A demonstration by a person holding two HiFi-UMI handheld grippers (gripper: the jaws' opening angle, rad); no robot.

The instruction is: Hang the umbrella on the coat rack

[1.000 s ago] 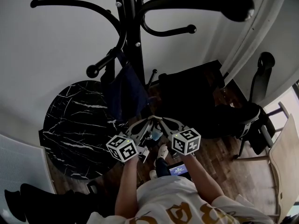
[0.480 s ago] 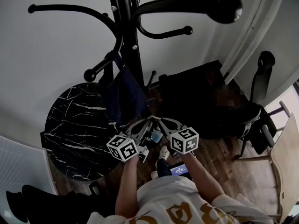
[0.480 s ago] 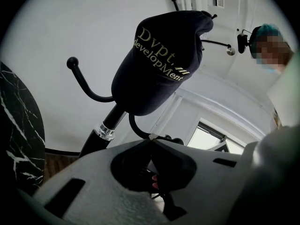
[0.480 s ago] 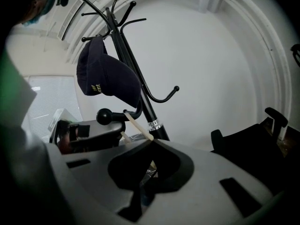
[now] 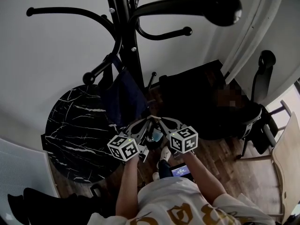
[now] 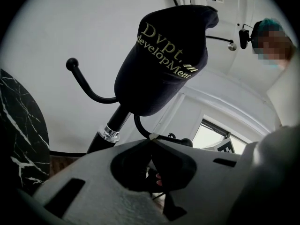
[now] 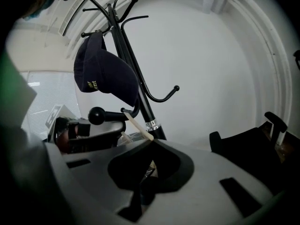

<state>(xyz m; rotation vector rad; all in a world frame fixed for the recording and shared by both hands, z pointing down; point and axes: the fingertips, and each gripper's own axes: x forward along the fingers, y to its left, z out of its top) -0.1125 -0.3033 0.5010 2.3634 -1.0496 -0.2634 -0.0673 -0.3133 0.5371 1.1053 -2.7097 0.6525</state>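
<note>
A person's left gripper [image 6: 151, 142] and right gripper [image 7: 151, 143] sit side by side, both claws pinched fully closed. A thin pale strip pokes from the right one's tips. Just beyond stands a black coat rack [image 5: 123, 32], with a navy cap [image 6: 164, 55] hanging on a lower hook. I cannot make out the umbrella.

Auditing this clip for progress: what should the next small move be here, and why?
Probably lift both claws together toward the free hook. The left claw and right claw are shut, tips meeting low beside the pole, the right one apparently pinching a pale strip. The cap already takes another hook. I can't make out the umbrella itself.
</note>
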